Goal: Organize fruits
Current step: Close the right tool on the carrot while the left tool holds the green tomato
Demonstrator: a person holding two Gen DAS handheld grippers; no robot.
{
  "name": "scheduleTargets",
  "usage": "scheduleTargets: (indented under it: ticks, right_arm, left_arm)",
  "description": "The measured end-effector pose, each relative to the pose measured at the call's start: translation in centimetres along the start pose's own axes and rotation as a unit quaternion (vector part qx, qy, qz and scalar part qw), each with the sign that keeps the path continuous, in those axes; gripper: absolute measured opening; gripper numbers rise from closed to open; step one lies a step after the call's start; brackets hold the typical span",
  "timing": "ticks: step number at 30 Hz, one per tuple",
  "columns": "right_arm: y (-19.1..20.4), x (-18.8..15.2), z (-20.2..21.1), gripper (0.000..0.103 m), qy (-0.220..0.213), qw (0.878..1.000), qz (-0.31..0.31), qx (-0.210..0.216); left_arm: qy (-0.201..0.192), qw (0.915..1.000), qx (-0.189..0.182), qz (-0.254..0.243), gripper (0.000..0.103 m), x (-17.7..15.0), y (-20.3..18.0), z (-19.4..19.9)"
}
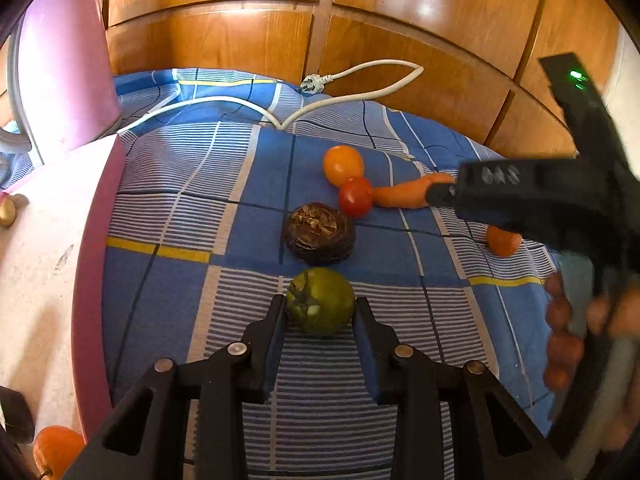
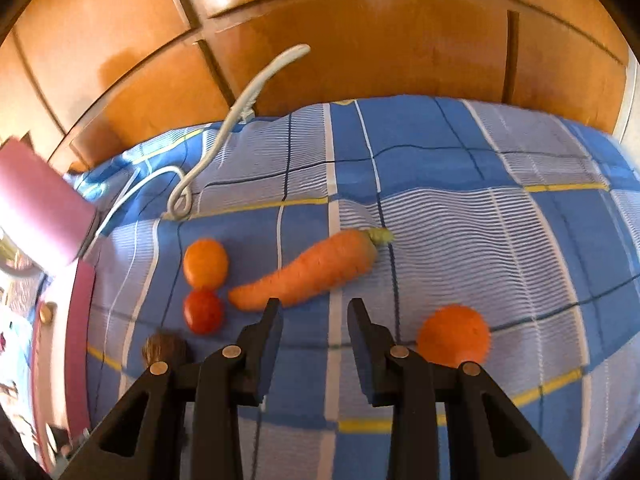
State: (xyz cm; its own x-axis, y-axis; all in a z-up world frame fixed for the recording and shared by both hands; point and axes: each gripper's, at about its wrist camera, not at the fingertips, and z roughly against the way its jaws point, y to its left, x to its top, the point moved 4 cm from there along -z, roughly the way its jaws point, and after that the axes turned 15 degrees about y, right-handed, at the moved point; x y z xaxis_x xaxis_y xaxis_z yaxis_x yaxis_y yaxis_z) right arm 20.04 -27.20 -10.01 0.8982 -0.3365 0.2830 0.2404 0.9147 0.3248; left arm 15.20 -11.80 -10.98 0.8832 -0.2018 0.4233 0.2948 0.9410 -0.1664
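Observation:
My left gripper [image 1: 320, 309] is shut on a green tomato [image 1: 320, 300], its pads touching both sides, low over the blue checked cloth [image 1: 192, 216]. Ahead lie a dark brown round fruit [image 1: 319, 233], a red tomato [image 1: 355, 196], an orange fruit [image 1: 343, 164], a carrot [image 1: 404, 194] and another orange fruit [image 1: 503, 241]. My right gripper [image 2: 315, 312] is open and empty, just before the carrot [image 2: 308, 272]. Its view shows the orange fruit [image 2: 205, 262], the red tomato [image 2: 202, 311], the second orange fruit [image 2: 454, 336] and the brown fruit's edge [image 2: 164, 346].
A white power cable [image 1: 248, 102] lies across the back of the cloth. A pink chair [image 1: 60, 60] and a pale pink-rimmed table [image 1: 36, 280] stand at the left, with an orange fruit [image 1: 56, 450] at its near edge. Wooden cupboard doors [image 1: 280, 20] rise behind.

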Motion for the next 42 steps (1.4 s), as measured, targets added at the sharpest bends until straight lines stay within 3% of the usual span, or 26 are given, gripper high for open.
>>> scheduleTargets:
  ticks: [5,10,17,42]
  right_arm:
    - [-0.6,2.0,-0.8,0.038,-0.001,0.999,-0.043,0.026]
    - [-0.3,3.1,-0.9,0.038,-0.011,0.998,-0.052,0.024]
    - [-1.1,2.4,-1.2,0.038,-0.006,0.995,-0.091,0.047]
    - [-0.8,3.1,-1.5,0.040,-0.002,0.993,-0.104,0.063]
  left_arm:
    - [-0.002,1.0000,-0.006,0.002,0.035,0.0,0.1,0.0]
    - [-0.003,1.0000,-0.009,0.003,0.035,-0.2,0.2,0.1]
    - [-0.004,0.9999,-0.016,0.005,0.035,-0.1,0.3,0.1]
    - [0.003,0.9999,-0.014,0.009,0.035,0.2,0.2,0.3]
